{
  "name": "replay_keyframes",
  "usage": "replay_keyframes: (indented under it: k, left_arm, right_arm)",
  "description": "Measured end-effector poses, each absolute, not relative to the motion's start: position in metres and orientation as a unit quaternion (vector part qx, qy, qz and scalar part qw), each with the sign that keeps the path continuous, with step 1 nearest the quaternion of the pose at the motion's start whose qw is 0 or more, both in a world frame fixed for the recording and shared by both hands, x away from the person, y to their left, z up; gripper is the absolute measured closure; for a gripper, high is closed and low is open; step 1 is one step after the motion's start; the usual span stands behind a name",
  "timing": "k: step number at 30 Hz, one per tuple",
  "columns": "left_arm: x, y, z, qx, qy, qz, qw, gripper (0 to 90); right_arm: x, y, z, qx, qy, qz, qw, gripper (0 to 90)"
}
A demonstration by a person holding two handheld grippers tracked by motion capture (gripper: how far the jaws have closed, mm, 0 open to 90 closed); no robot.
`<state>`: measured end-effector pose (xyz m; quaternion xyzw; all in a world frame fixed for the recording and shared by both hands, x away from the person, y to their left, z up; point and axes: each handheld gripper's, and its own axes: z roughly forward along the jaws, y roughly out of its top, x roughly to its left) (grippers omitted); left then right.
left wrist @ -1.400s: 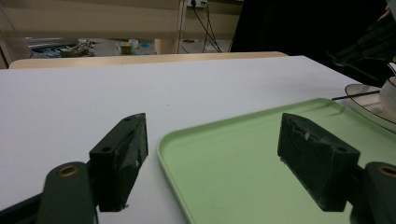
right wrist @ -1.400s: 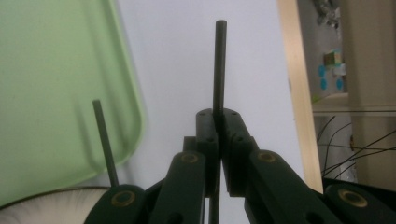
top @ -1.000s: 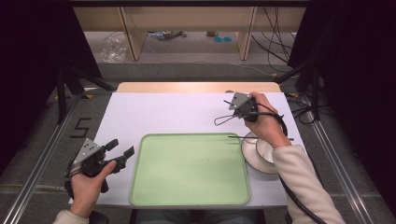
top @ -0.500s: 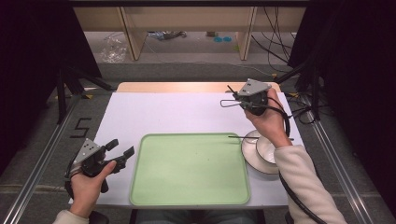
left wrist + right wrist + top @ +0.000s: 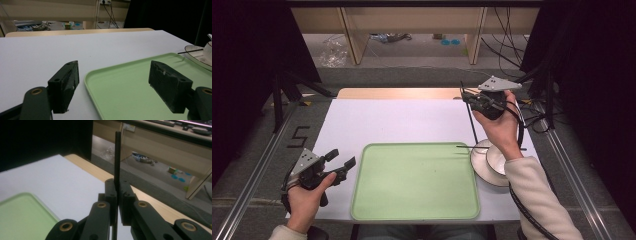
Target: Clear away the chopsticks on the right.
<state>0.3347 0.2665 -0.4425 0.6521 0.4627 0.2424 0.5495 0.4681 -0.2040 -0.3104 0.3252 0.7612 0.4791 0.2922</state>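
R gripper (image 5: 468, 98), high view: raised over the far right part of the white table (image 5: 402, 122), jaws pressed together on a thin black chopstick (image 5: 471, 125). Stick hangs down from the jaws toward the table, lower end near the saucer (image 5: 479, 167). A white cup (image 5: 496, 159) sits on that saucer, just right of the green tray (image 5: 414, 182). A second chopstick (image 5: 469, 147) lies flat across saucer rim, tip reaching over the tray's far right corner. Tray bare.

L gripper (image 5: 341, 161), same view: held low at near left table edge, just left of tray, jaws spread, nothing between them.

L gripper view: L gripper (image 5: 115, 86) jaws wide apart, one over the white top, the other over the tray (image 5: 140, 85). Saucer (image 5: 196, 56) and second chopstick (image 5: 190, 51) far right; cup cut by the frame edge.

R gripper view: R gripper (image 5: 117, 195) jaws shut tight, chopstick (image 5: 117, 155) rising straight up between pads, also passing below them. Grip seems nearer the upper part of the stick, can't tell exactly. Tray corner (image 5: 22, 212) lower left.

Handling, judgement: stick is light, stiff, smooth, prob. slippery; a narrow round-ish shaft can pivot or slide in flat pads. Best taken near mid-length, pads square across it. Cup and saucer look ceramic, breakable; keep the swinging tip off them.
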Motion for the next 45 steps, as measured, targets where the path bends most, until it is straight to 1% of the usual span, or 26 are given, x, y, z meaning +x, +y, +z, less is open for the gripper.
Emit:
replay_keyframes:
  k: [2, 3, 4, 6, 7, 8, 9, 11, 13, 16, 17, 18, 20, 21, 22, 23, 25, 29, 30, 31, 32, 34, 36, 38, 43, 45]
  left_arm:
    - [0.335, 0.267, -0.442, 0.652, 0.463, 0.242, 0.549, 24.3]
    - [0.335, 0.267, -0.442, 0.652, 0.463, 0.242, 0.550, 24.3]
    - [0.335, 0.267, -0.442, 0.653, 0.462, 0.242, 0.549, 24.3]
    - [0.335, 0.266, -0.442, 0.652, 0.462, 0.242, 0.549, 24.3]
    - [0.335, 0.266, -0.442, 0.652, 0.462, 0.242, 0.549, 24.3]
    - [0.335, 0.267, -0.442, 0.652, 0.463, 0.242, 0.549, 24.3]
    - [0.335, 0.267, -0.442, 0.652, 0.463, 0.242, 0.550, 24.3]
    - [0.335, 0.267, -0.443, 0.652, 0.463, 0.241, 0.550, 24.3]
    - [0.335, 0.266, -0.442, 0.652, 0.463, 0.242, 0.550, 24.3]
    - [0.335, 0.266, -0.442, 0.652, 0.463, 0.242, 0.550, 24.3]
    - [0.335, 0.266, -0.442, 0.652, 0.462, 0.242, 0.550, 24.4]
    - [0.335, 0.266, -0.442, 0.652, 0.463, 0.241, 0.550, 24.4]
    - [0.335, 0.266, -0.442, 0.652, 0.462, 0.241, 0.550, 24.3]
    - [0.335, 0.266, -0.442, 0.652, 0.462, 0.241, 0.550, 24.3]
    - [0.335, 0.267, -0.442, 0.652, 0.463, 0.242, 0.550, 24.4]
    - [0.335, 0.267, -0.442, 0.652, 0.463, 0.242, 0.550, 24.3]
    - [0.335, 0.267, -0.442, 0.652, 0.463, 0.242, 0.550, 24.3]
    - [0.334, 0.267, -0.443, 0.651, 0.463, 0.241, 0.551, 24.3]
    - [0.334, 0.267, -0.443, 0.651, 0.463, 0.241, 0.551, 24.3]
    - [0.335, 0.267, -0.443, 0.651, 0.463, 0.241, 0.551, 24.3]
    - [0.335, 0.267, -0.442, 0.652, 0.463, 0.241, 0.550, 24.3]
    - [0.335, 0.267, -0.442, 0.652, 0.462, 0.241, 0.551, 24.3]
    - [0.335, 0.267, -0.442, 0.652, 0.462, 0.242, 0.551, 24.3]
    - [0.335, 0.267, -0.442, 0.652, 0.463, 0.241, 0.550, 24.3]
    - [0.335, 0.267, -0.443, 0.652, 0.462, 0.240, 0.551, 24.3]
    - [0.335, 0.267, -0.442, 0.651, 0.463, 0.241, 0.551, 24.3]
  right_arm:
    - [0.467, -0.203, -0.310, 0.334, 0.754, 0.490, 0.283, 87.9]
    - [0.466, -0.202, -0.308, 0.348, 0.748, 0.500, 0.264, 87.9]
    - [0.464, -0.202, -0.307, 0.357, 0.745, 0.499, 0.260, 87.9]
    - [0.463, -0.200, -0.307, 0.379, 0.738, 0.506, 0.236, 87.9]
    - [0.463, -0.200, -0.307, 0.379, 0.738, 0.506, 0.236, 87.9]
    - [0.461, -0.197, -0.306, 0.410, 0.730, 0.507, 0.206, 87.9]
    - [0.459, -0.196, -0.306, 0.425, 0.727, 0.504, 0.193, 87.9]
    - [0.458, -0.193, -0.306, 0.450, 0.728, 0.486, 0.175, 87.9]
    - [0.458, -0.191, -0.307, 0.474, 0.725, 0.480, 0.143, 87.9]
    - [0.458, -0.187, -0.311, 0.490, 0.727, 0.463, 0.135, 87.9]
    - [0.459, -0.183, -0.315, 0.506, 0.729, 0.446, 0.116, 87.8]
    - [0.459, -0.183, -0.315, 0.506, 0.729, 0.446, 0.116, 87.8]
    - [0.459, -0.175, -0.322, 0.540, 0.729, 0.411, 0.087, 87.8]
    - [0.459, -0.175, -0.322, 0.540, 0.729, 0.411, 0.087, 87.8]
    - [0.460, -0.171, -0.329, 0.550, 0.730, 0.400, 0.069, 87.8]
    - [0.460, -0.171, -0.329, 0.550, 0.730, 0.400, 0.069, 87.8]
    - [0.462, -0.164, -0.341, 0.557, 0.743, 0.365, 0.071, 87.8]
    - [0.466, -0.155, -0.354, 0.622, 0.729, 0.287, 0.015, 87.8]
    - [0.466, -0.155, -0.354, 0.622, 0.729, 0.287, 0.015, 87.8]
    - [0.467, -0.155, -0.359, 0.625, 0.727, 0.284, 0.005, 87.8]
    - [0.470, -0.153, -0.370, 0.640, 0.727, 0.249, 0.003, 87.8]
    - [0.472, -0.153, -0.379, 0.646, 0.725, 0.237, -0.009, 87.8]
    - [0.473, -0.151, -0.385, 0.654, 0.725, 0.218, -0.011, 87.8]
    - [0.475, -0.149, -0.391, 0.677, 0.710, 0.191, -0.036, 87.8]
    - [0.477, -0.148, -0.409, 0.687, 0.708, 0.153, -0.057, 87.7]
    - [0.477, -0.148, -0.415, 0.684, 0.713, 0.145, -0.053, 87.8]
